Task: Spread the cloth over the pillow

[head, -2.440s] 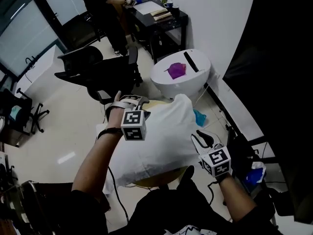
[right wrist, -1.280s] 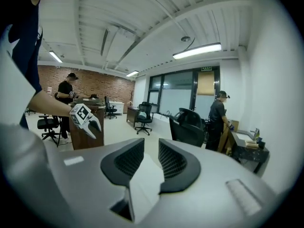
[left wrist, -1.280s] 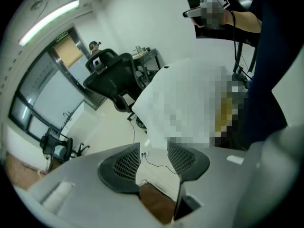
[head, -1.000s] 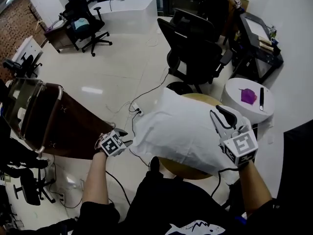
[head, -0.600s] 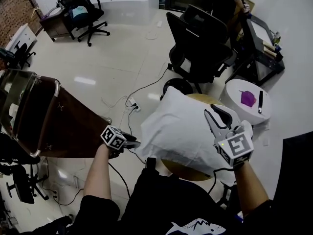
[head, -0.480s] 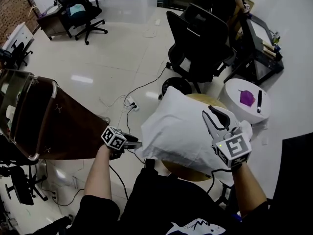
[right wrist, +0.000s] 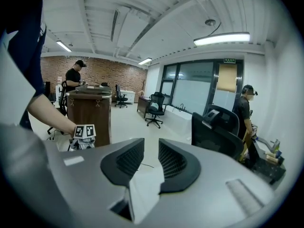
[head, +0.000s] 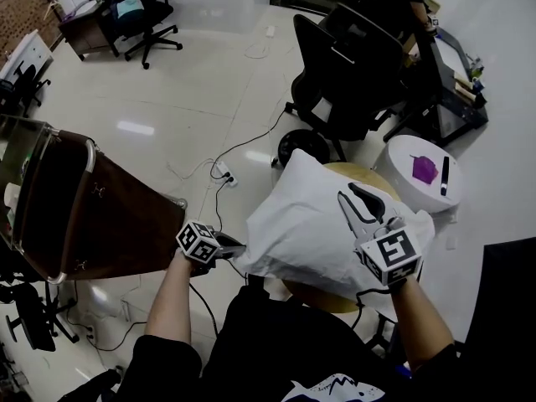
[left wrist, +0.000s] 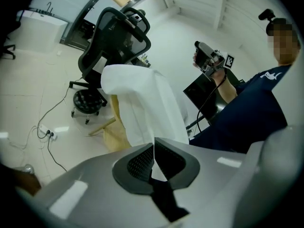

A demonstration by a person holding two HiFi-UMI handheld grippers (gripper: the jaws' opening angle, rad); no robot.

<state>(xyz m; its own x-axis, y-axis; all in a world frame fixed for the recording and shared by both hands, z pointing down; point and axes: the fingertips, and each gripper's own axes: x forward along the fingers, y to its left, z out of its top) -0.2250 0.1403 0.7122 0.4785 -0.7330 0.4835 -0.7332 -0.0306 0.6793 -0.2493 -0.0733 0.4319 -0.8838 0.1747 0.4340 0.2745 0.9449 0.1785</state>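
Office floor all round, the cloth (head: 280, 241) is lying over the pillow (head: 310, 187) on the centre-frame bench (head: 322, 298), left tool (head: 235, 248) just clamping shut on its lower-left edge, right tool (head: 350, 193) half-closed on a fold, seemingly tensioning it flat.

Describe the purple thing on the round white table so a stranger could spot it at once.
Start at the big white pillow mid-room; just right of it in the head view stands a round white table. On top lies a small crumpled purple lump, the only coloured thing there, beside a slim black bar.
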